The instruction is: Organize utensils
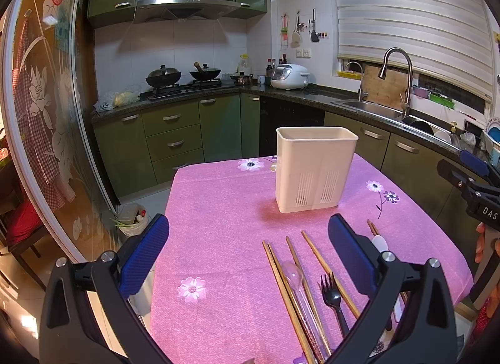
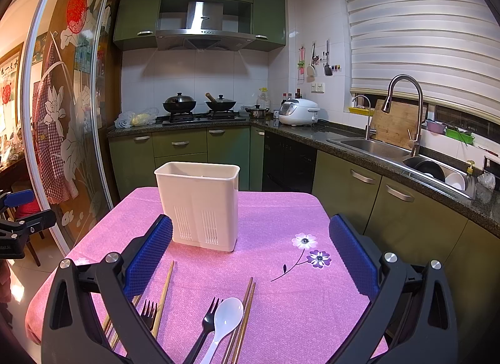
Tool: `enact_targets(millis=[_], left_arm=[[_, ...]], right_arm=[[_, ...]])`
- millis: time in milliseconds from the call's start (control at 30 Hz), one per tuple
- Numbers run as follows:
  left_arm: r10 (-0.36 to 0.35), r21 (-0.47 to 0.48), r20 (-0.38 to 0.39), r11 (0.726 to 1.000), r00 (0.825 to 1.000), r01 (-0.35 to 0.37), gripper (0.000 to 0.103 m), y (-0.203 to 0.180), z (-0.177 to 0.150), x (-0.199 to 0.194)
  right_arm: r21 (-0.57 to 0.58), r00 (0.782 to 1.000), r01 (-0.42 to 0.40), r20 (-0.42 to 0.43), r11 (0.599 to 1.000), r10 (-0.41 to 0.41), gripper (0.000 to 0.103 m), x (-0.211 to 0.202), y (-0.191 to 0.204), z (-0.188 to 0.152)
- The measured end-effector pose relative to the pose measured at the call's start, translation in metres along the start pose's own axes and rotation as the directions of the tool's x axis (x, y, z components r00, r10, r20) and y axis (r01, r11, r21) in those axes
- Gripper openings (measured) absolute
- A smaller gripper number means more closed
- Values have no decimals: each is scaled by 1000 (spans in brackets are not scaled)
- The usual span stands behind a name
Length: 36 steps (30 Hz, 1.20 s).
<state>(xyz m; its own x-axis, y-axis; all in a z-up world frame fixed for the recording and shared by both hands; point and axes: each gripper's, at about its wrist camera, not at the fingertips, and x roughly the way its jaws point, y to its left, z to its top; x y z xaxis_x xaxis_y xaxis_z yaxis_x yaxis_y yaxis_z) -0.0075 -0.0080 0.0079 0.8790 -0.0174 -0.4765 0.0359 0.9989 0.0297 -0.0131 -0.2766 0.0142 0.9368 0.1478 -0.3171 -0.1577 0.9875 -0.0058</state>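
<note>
A cream plastic utensil holder (image 1: 315,168) stands upright on the pink tablecloth (image 1: 218,214); it also shows in the right wrist view (image 2: 200,204). Wooden chopsticks (image 1: 290,292), a clear spoon (image 1: 292,273) and a black fork (image 1: 332,298) lie flat near the table's front edge. In the right wrist view a white spoon (image 2: 226,317), a black fork (image 2: 206,323), another black fork (image 2: 149,314) and chopsticks (image 2: 245,310) lie in front of the holder. My left gripper (image 1: 248,251) is open and empty above the utensils. My right gripper (image 2: 250,254) is open and empty.
Green kitchen cabinets (image 1: 175,142) and a dark counter with woks (image 1: 164,76), a rice cooker (image 1: 289,76) and a sink (image 1: 372,106) lie beyond the table. A glass sliding door (image 1: 47,113) stands at the left. A bin (image 1: 131,218) sits on the floor.
</note>
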Motion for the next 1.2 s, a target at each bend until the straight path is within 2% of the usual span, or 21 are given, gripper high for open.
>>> enact_targets(millis=[267, 367, 467, 567, 667, 733, 767, 967, 1067, 1100, 1133, 1200], left_arm=[[-4, -4, -10, 1000, 1000, 4, 97, -1, -1, 2], [-21, -32, -52, 999, 998, 20, 97, -1, -2, 9], [-47, -81, -140, 996, 989, 36, 97, -2, -5, 23], [-102, -159, -298, 986, 949, 56, 97, 0, -13, 52], [-118, -196, -455, 980, 883, 30, 97, -1, -27, 87], [-105, -192, -511, 981, 853, 5, 97, -3, -33, 99], [-108, -191, -530, 982, 841, 6, 97, -6, -36, 105], [-146, -163, -572, 985, 807, 62, 97, -30, -40, 111], [-170, -148, -601, 984, 781, 101, 79, -45, -45, 116], [-187, -152, -617, 981, 765, 117, 74, -49, -48, 117], [-203, -154, -636, 979, 744, 136, 73, -54, -52, 118], [-207, -145, -658, 978, 724, 147, 72, -63, -58, 118]], right_arm=[[2, 1000, 0, -6, 1000, 0, 99, -1, -1, 0], [4, 1000, -1, -29, 1000, 1, 99, 2, -2, -1], [13, 998, -14, -54, 1000, 15, 99, 6, -3, -4], [15, 997, -15, -71, 1000, 16, 99, 12, -3, -9], [20, 996, -18, -85, 1000, 19, 99, 16, -7, -14], [28, 995, -21, -100, 999, 24, 99, 19, -11, -17], [31, 994, -23, -111, 999, 27, 99, 22, -13, -19], [56, 982, -32, -185, 998, 42, 99, 41, -21, -28], [59, 980, -31, -196, 998, 42, 99, 45, -22, -31], [60, 979, -31, -198, 998, 42, 99, 46, -23, -33], [61, 979, -30, -200, 998, 42, 99, 48, -23, -33], [64, 978, -31, -205, 997, 43, 99, 49, -24, -34]])
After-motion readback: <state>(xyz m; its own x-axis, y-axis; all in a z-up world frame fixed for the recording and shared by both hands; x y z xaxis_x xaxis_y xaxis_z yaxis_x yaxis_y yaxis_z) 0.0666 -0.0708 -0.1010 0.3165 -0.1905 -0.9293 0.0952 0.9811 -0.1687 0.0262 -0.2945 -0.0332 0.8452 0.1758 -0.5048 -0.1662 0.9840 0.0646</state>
